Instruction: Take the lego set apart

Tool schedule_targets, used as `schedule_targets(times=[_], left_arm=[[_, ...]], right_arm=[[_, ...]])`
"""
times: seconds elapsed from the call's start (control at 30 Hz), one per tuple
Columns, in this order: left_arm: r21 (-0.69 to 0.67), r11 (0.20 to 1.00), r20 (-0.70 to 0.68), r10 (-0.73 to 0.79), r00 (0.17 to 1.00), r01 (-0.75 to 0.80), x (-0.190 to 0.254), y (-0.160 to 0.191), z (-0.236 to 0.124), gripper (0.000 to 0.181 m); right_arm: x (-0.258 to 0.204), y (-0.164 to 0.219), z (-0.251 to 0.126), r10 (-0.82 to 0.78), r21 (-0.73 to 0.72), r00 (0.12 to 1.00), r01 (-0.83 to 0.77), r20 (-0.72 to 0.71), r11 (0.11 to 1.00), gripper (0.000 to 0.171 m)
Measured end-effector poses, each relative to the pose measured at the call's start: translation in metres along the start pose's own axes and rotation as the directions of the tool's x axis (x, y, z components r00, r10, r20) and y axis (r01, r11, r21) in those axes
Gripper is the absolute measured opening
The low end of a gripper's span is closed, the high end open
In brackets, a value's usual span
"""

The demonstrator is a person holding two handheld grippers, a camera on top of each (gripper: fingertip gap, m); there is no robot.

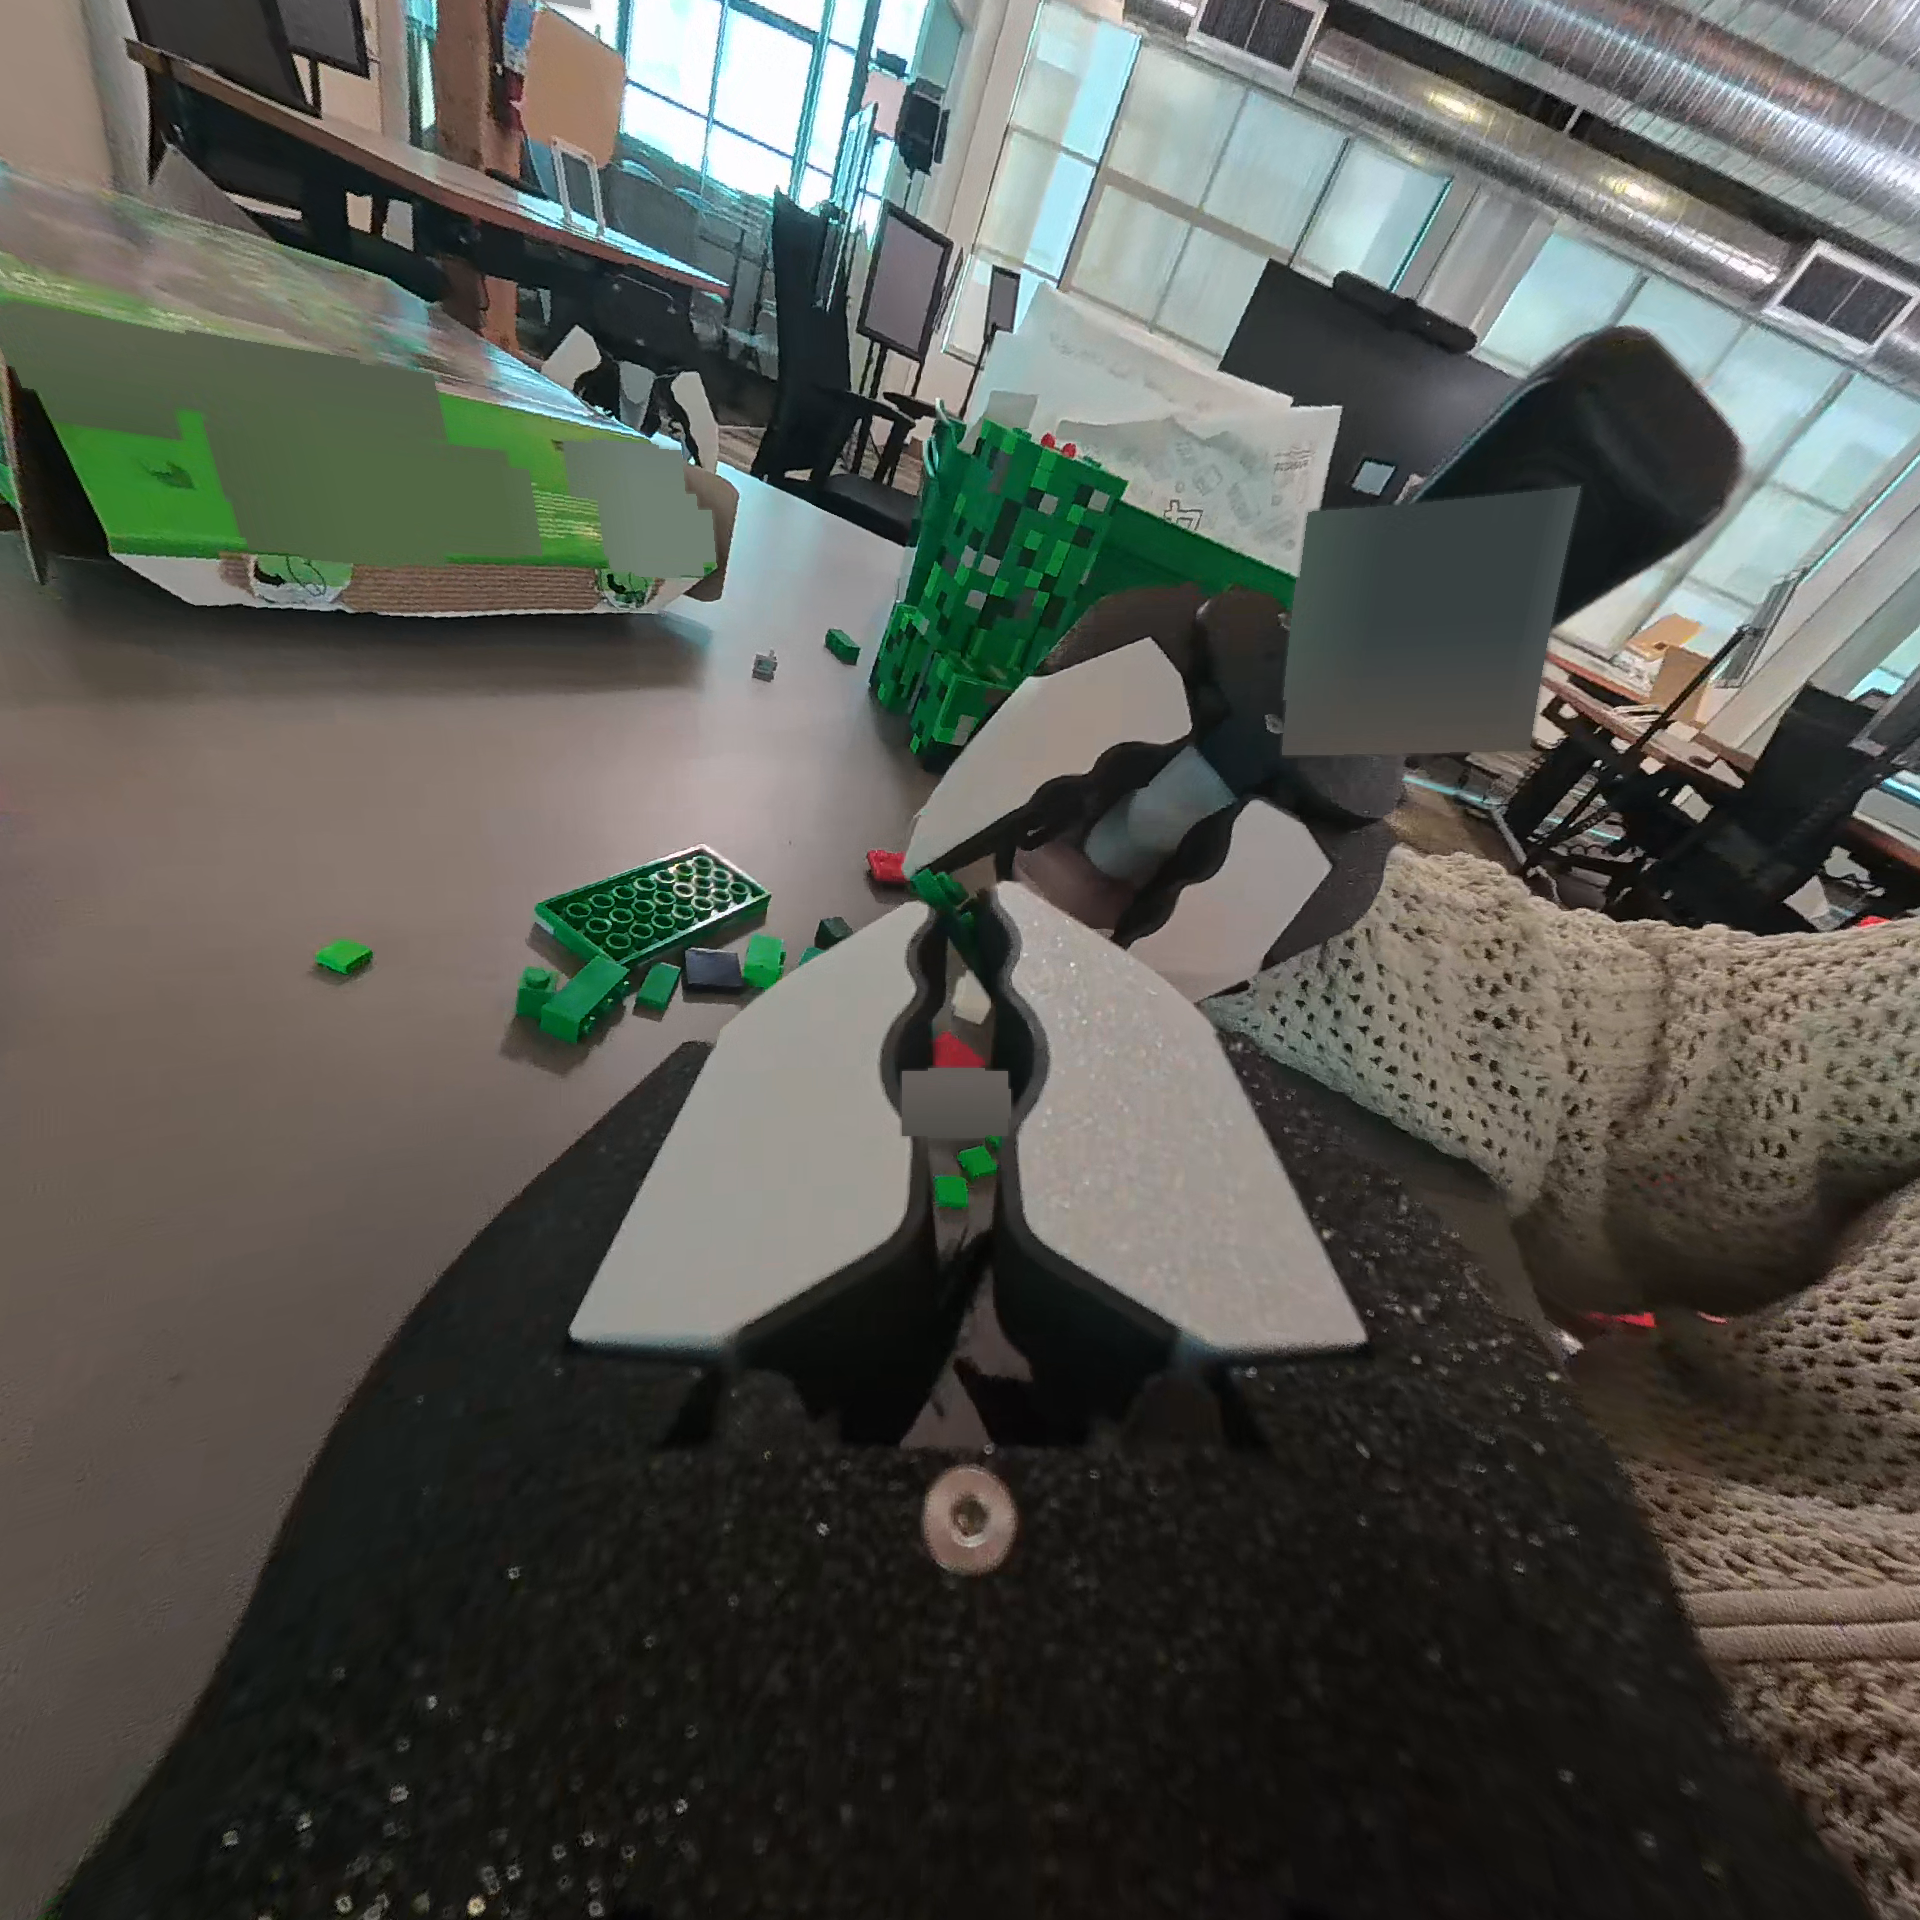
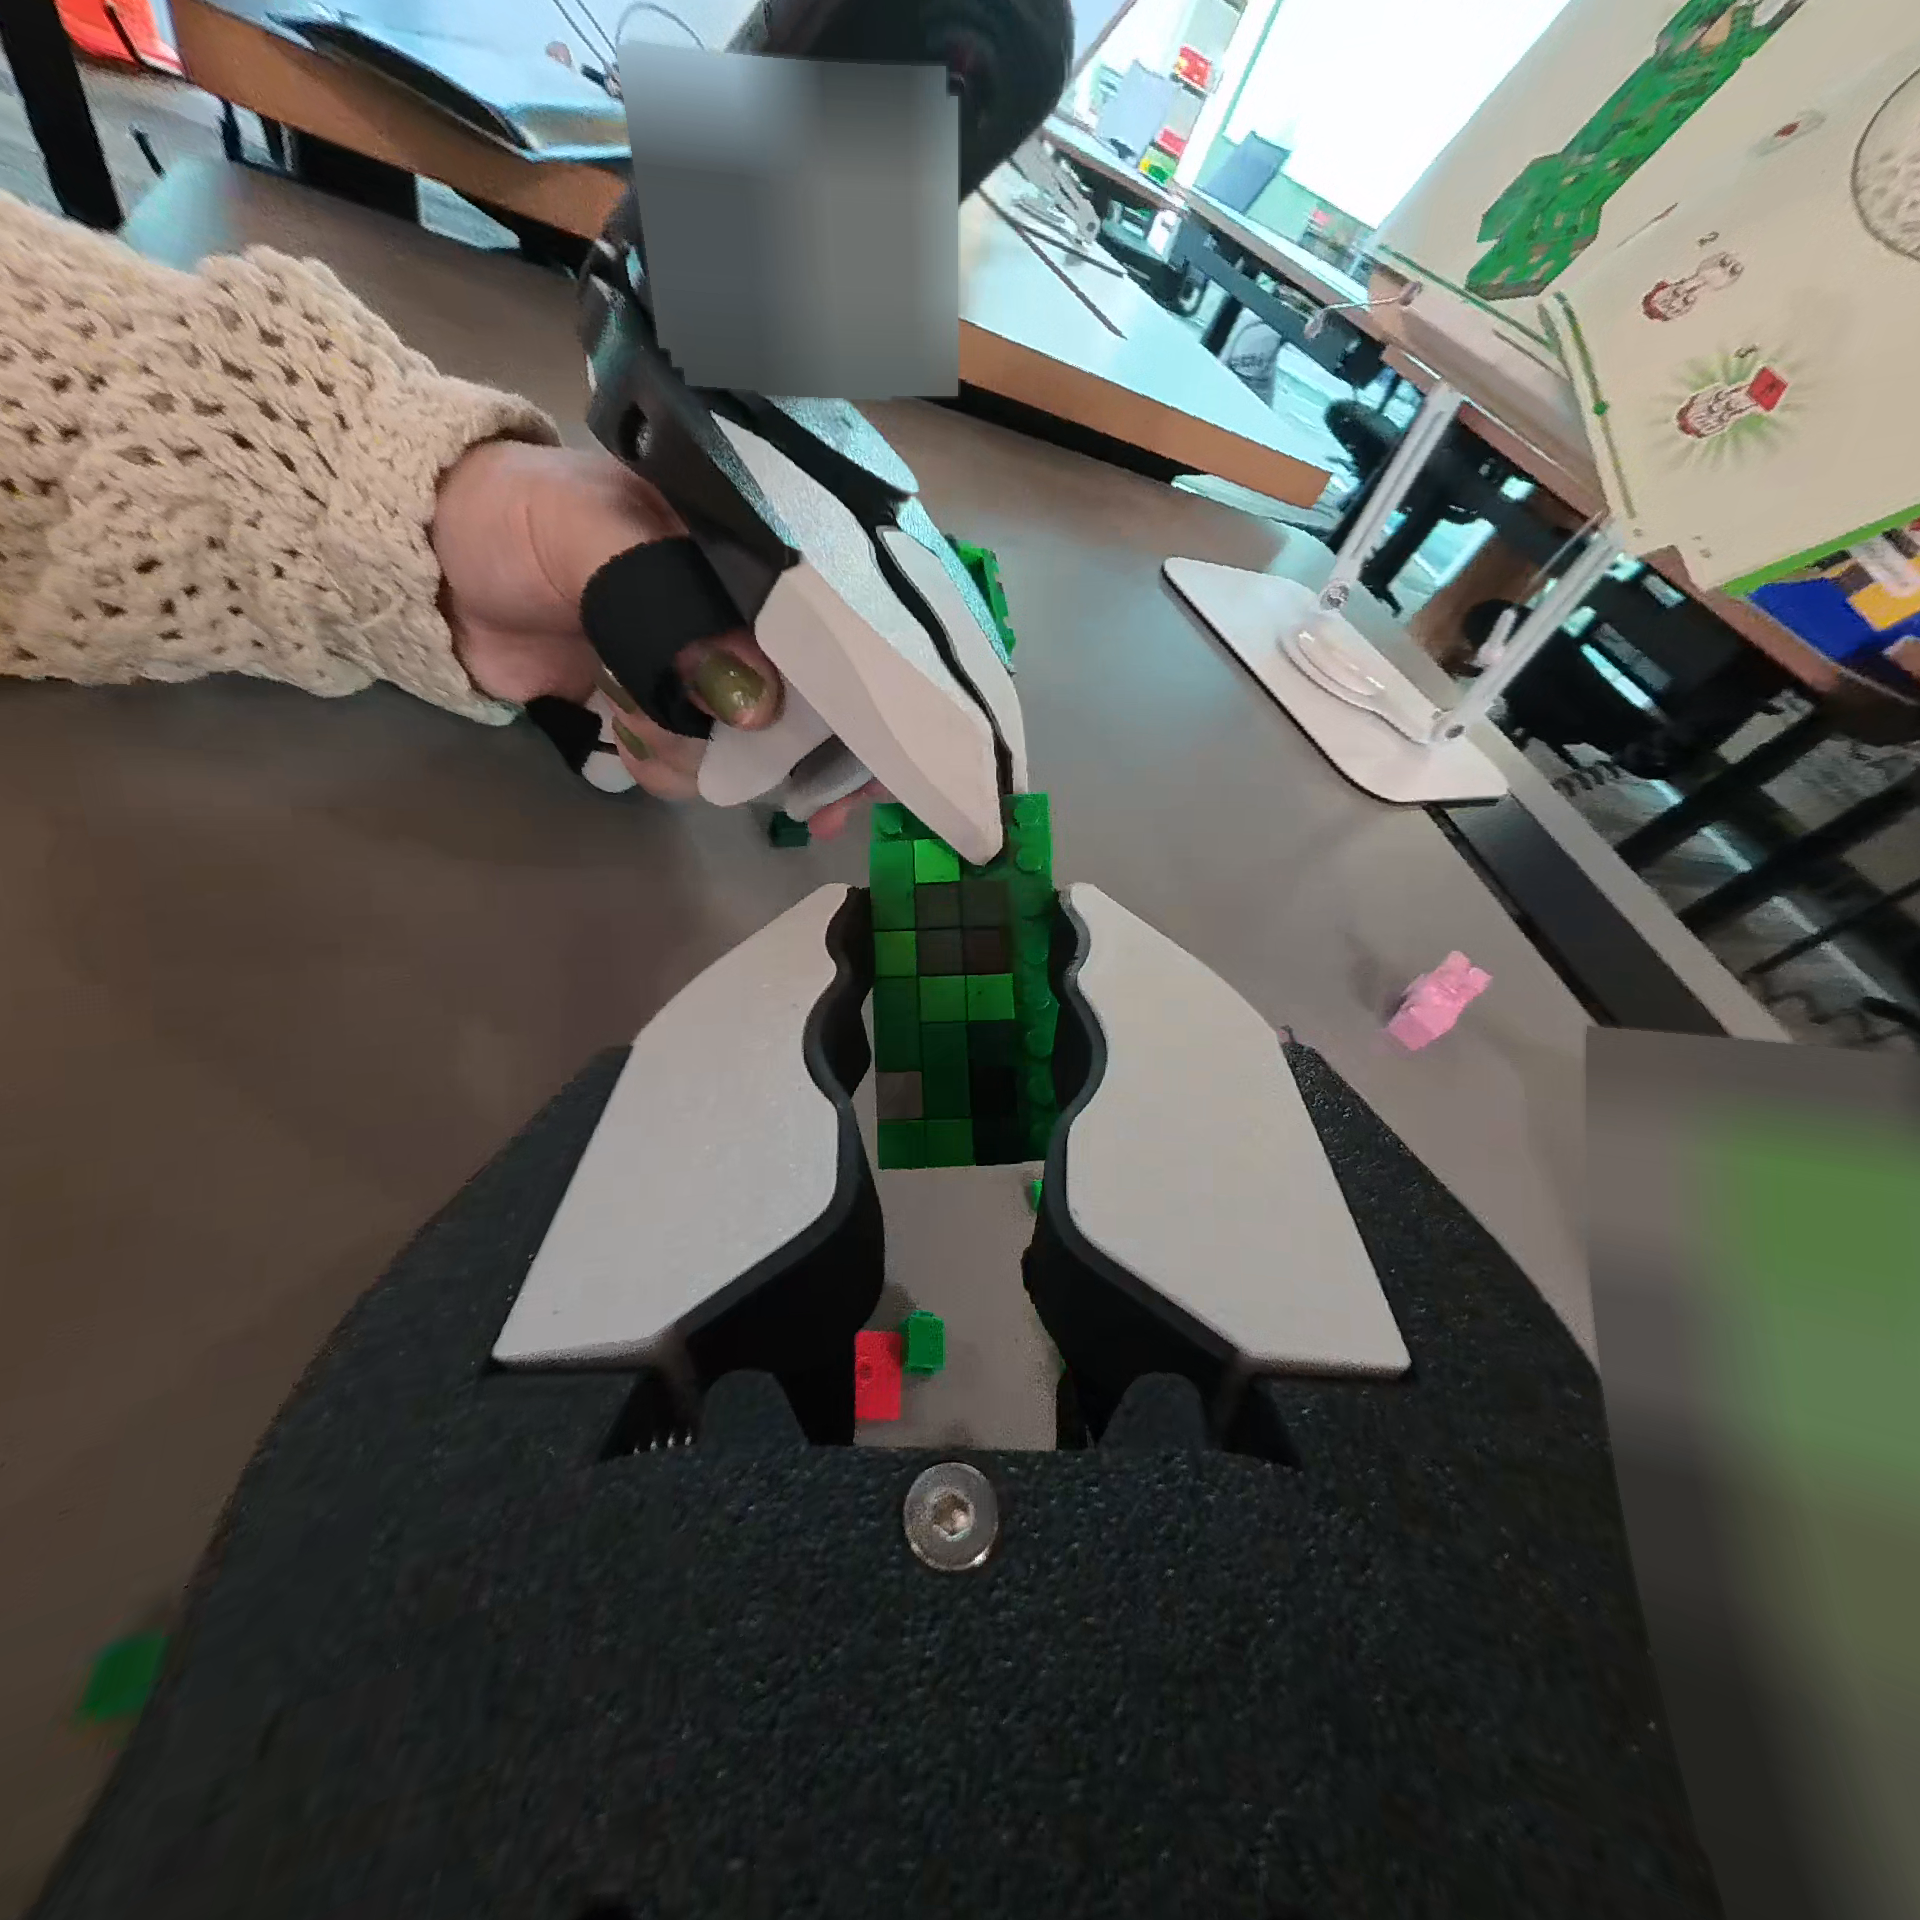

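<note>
My right tongs [image 2: 961, 914] clamp the sides of the green-and-black pixel-patterned lego block [image 2: 961, 997], held above the dark surface [image 2: 312, 987]. My left tongs [image 2: 1003, 831], nearly closed, pinch its studded far end.

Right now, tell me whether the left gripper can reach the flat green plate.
Probably not yet: the left gripper is shut on the green block that the right gripper holds. Once it lets go, the way looks free: the green plate lies uncovered on the table to its left.
</note>
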State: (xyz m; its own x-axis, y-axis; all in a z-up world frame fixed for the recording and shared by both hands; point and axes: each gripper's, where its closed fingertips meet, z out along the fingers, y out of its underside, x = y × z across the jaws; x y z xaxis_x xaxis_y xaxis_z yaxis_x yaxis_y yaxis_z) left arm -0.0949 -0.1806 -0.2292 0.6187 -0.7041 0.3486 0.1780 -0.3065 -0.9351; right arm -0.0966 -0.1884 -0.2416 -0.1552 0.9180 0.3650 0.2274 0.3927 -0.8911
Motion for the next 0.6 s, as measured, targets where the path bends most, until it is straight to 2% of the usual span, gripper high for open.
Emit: schedule_targets(times=[0.13, 0.17, 0.2, 0.23, 0.27, 0.33, 0.43, 0.6], left_arm=[[0.006, 1.000, -0.013, 0.000, 1.000, 0.000, 0.001, 0.001, 0.001, 0.005], [0.012, 1.000, 0.000, 0.023, 1.000, -0.023, -0.001, 0.000, -0.001, 0.003], [0.024, 0.998, 0.009, 0.052, 0.999, -0.052, -0.002, -0.003, -0.004, 0.004], [0.039, 0.998, -0.011, 0.056, 0.998, -0.056, 0.002, -0.007, -0.005, 0.004], [0.061, 0.997, -0.018, 0.041, 0.999, -0.040, 0.003, -0.011, -0.005, 0.004], [0.063, 0.998, -0.001, 0.014, 1.000, -0.014, -0.001, -0.010, -0.004, 0.004], [0.058, 0.998, 0.038, -0.019, 0.999, 0.017, -0.010, -0.008, -0.006, 0.004], [0.081, 0.995, 0.105, -0.066, 0.992, 0.058, -0.024, -0.007, -0.009, 0.004]], right_arm=[[-0.001, -0.001, -0.002, 0.062, 0.032, 0.997, -0.063, 0.047, 0.998, 0.031], [0.003, -0.002, -0.004, 0.089, 0.044, 0.996, -0.091, 0.030, 0.995, 0.010], [0.004, -0.001, -0.009, 0.116, 0.066, 0.992, -0.119, 0.055, 0.991, 0.000], [0.003, -0.010, -0.012, 0.206, 0.131, 0.971, -0.222, 0.119, 0.966, 0.000], [0.006, -0.011, -0.013, 0.237, 0.144, 0.964, -0.252, 0.119, 0.957, 0.000], [0.010, -0.006, -0.011, 0.132, 0.114, 0.991, -0.135, 0.031, 0.984, 0.000], [0.010, -0.009, -0.008, 0.130, 0.122, 0.992, -0.129, 0.003, 0.984, 0.009], [0.015, 0.008, -0.002, 0.043, 0.012, 0.996, -0.042, -0.082, 0.999, 0.009]])
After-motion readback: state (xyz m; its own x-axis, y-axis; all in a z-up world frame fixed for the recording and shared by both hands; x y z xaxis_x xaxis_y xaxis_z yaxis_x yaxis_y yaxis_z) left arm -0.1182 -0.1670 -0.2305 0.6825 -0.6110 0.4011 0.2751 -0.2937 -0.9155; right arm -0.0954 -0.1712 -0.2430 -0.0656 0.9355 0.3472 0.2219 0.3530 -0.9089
